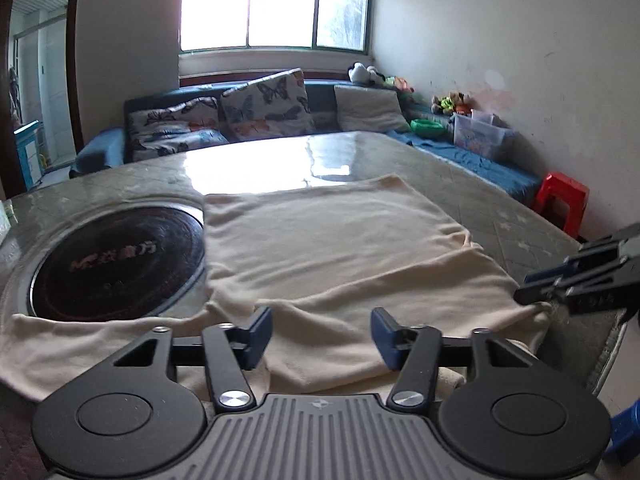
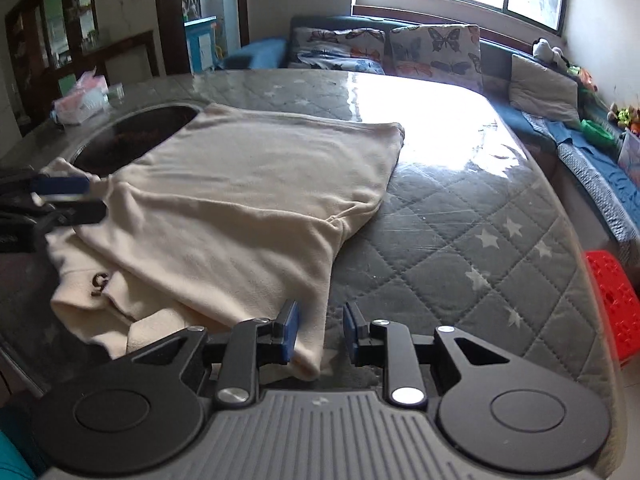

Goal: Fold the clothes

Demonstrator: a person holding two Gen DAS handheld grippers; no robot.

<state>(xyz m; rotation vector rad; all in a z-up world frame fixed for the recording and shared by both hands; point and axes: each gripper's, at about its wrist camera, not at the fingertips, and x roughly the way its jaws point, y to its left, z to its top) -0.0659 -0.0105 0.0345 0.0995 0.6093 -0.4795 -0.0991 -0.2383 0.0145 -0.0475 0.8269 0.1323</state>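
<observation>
Cream garment [image 1: 340, 248] lies spread on the worktop [image 2: 460, 232], partly folded, body flat, near hem bunched at the worktop's front edge; its left side overlaps the rim of a round dark cooktop inset [image 1: 120, 264]. A small dark logo shows on the lower layer in the right wrist view.

Left claw [image 1: 322, 336] is about half open, jaws straddling a ridge of the near edge, pads not pressing on it — holds nothing as far as visible. Right claw [image 2: 320, 332] is narrowly open at the garment's near right corner; cloth edge sits beside the left pad, no clear pinch, so nothing held.

Handling, judged: soft, light, limp knit, will sag and drag, slips easily on the glossy plastic cover over the quilted star cloth. Best holds look like the two near corners or hem, pinching both layers.

Around: tissue pack [image 2: 82, 96] at the far left of the worktop, well apart. Red stool [image 1: 560, 200], sofa with butterfly cushions [image 1: 264, 104], toys beyond. Cooktop recess could snag the left edge; otherwise nothing blocks.
</observation>
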